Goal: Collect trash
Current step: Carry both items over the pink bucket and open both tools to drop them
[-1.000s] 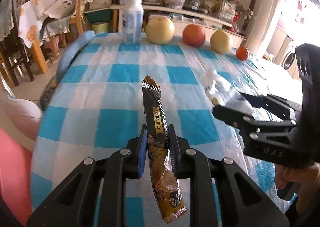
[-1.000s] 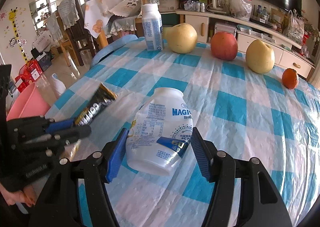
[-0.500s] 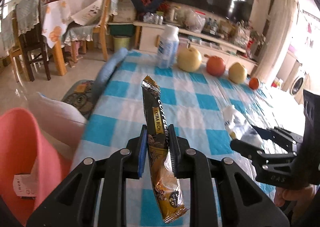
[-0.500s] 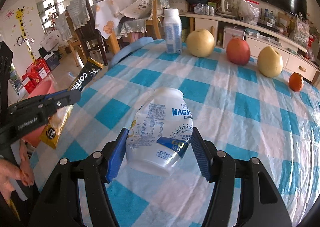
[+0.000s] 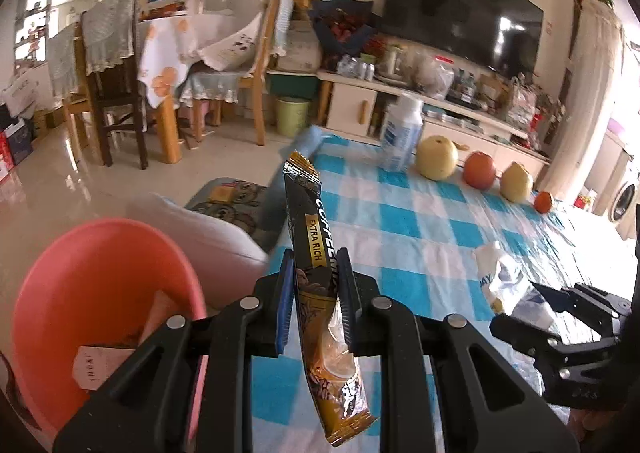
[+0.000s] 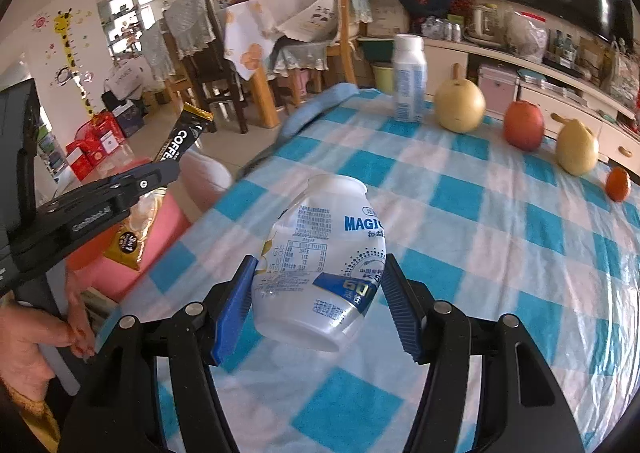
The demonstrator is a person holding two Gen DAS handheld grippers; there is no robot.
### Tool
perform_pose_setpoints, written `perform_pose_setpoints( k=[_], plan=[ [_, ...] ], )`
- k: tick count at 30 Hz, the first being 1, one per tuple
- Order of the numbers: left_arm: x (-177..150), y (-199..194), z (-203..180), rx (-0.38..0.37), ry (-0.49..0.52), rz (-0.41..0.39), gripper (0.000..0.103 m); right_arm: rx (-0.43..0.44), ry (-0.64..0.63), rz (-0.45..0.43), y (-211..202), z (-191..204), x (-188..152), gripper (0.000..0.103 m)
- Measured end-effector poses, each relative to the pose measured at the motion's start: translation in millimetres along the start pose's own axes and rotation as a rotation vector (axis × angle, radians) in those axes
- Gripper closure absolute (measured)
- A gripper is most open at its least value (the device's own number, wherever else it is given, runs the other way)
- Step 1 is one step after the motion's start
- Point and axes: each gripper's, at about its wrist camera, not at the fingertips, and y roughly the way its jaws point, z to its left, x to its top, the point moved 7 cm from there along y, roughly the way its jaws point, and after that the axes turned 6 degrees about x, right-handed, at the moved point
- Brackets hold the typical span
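My left gripper point(image 5: 316, 285) is shut on a black and gold coffee sachet point(image 5: 320, 293), which stands upright between the blue pads above the table's left edge. A pink bin point(image 5: 80, 293) with scraps inside sits on the floor at lower left, below and left of the sachet. My right gripper point(image 6: 318, 293) is shut on a crushed white plastic bottle point(image 6: 324, 253) with blue print, held over the checked tablecloth point(image 6: 480, 233). In the right wrist view the left gripper point(image 6: 160, 173) with the sachet point(image 6: 176, 149) hangs over the bin point(image 6: 120, 273). The right gripper point(image 5: 560, 317) and its bottle point(image 5: 504, 285) show in the left wrist view.
An upright white bottle point(image 6: 409, 81), two pears point(image 6: 460, 105), an apple point(image 6: 524, 125) and a small orange point(image 6: 618, 184) line the table's far edge. A pale cushion point(image 5: 200, 229) lies beside the bin. Chairs point(image 5: 112, 93) and a cabinet point(image 5: 400, 109) stand beyond. A person's hand point(image 6: 36, 341) holds the left gripper.
Both grippers have moved left and slightly up with their loads. The left one has swung from over the table towards the table's left edge, bringing the pink bin into view below it.
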Motion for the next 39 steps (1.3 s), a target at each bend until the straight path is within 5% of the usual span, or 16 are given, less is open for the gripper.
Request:
perform_pose_setpoints(
  k=[17,39],
  plan=[
    [6,-19,82,0.096,-0.184,-0.069,0.081,0.084,-0.175,0.029,30,116,25,0.040],
    [-9,-22,169,0.152,-0.457,-0.053,0.081,0.130,-0.372,0.057,82,203,47,0.040]
  ],
)
